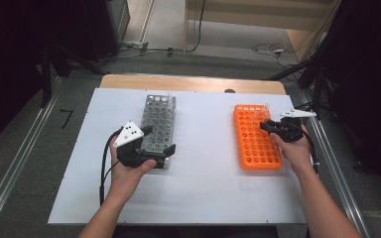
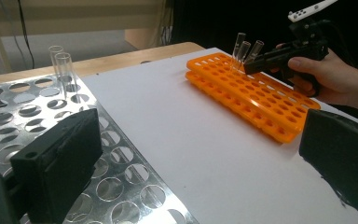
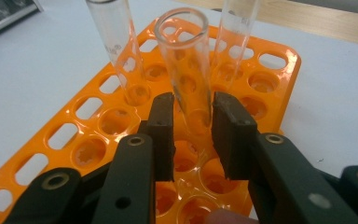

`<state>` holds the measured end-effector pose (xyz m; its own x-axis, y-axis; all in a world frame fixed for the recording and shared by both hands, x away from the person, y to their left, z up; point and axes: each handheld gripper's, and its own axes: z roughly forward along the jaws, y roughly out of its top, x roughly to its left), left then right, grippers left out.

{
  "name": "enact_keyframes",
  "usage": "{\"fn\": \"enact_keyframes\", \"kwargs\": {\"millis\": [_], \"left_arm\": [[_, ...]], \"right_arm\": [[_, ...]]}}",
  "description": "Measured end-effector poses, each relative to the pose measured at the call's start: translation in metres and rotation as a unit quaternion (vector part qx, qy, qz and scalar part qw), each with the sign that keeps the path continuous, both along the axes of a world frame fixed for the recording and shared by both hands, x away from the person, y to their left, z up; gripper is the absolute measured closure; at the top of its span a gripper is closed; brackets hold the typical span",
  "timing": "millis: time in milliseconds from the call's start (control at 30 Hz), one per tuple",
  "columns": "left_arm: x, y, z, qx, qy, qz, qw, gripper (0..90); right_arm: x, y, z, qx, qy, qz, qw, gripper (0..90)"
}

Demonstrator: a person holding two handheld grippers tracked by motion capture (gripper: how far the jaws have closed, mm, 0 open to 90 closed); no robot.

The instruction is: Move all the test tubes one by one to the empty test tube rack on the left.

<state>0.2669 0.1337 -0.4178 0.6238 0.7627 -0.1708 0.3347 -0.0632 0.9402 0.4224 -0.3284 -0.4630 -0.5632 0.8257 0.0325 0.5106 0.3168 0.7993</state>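
- Glass tube (image 3: 186,70) clamped between right tongs (image 3: 193,135), upright in orange rack (image 3: 279,88) for a straight lift.
- Left tongs (image 2: 191,154) spread wide, empty, parked over metal rack (image 2: 23,116).

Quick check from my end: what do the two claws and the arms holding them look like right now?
Both claws are black, pistol-shaped, with two blocky black jaws. The left claw carries a white three-cornered plate with dark dots, and a black cable loops back from it. The right claw has a similar pale plate and round rivets on its jaw arms. Forearms are bare, no sleeves.
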Motion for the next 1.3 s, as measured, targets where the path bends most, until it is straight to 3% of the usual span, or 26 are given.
{"fn": "enact_keyframes", "kwargs": {"millis": [167,400,700,967,1300], "left_arm": [[0.000,-0.001,-0.001,-0.001,0.002,-0.001,1.0000,0.0],[0.001,-0.002,-0.002,-0.001,0.002,-0.002,1.0000,0.0],[0.000,-0.003,-0.001,-0.001,0.001,-0.004,1.0000,0.0],[0.001,-0.007,0.000,-0.001,0.000,-0.008,1.0000,0.0],[-0.001,-0.014,0.005,-0.001,-0.008,-0.019,0.9998,0.0]], "right_arm": [[0.001,0.003,-0.002,-0.015,-0.018,-0.014,0.9996,73.6],[0.000,0.004,0.001,-0.019,-0.024,-0.019,0.9993,74.3],[-0.016,-0.003,0.025,0.019,-0.060,-0.036,0.9974,74.4],[-0.035,0.002,0.041,0.039,-0.053,-0.013,0.9978,74.4],[-0.071,0.038,0.052,0.049,-0.054,0.053,0.9959,74.4]]}}
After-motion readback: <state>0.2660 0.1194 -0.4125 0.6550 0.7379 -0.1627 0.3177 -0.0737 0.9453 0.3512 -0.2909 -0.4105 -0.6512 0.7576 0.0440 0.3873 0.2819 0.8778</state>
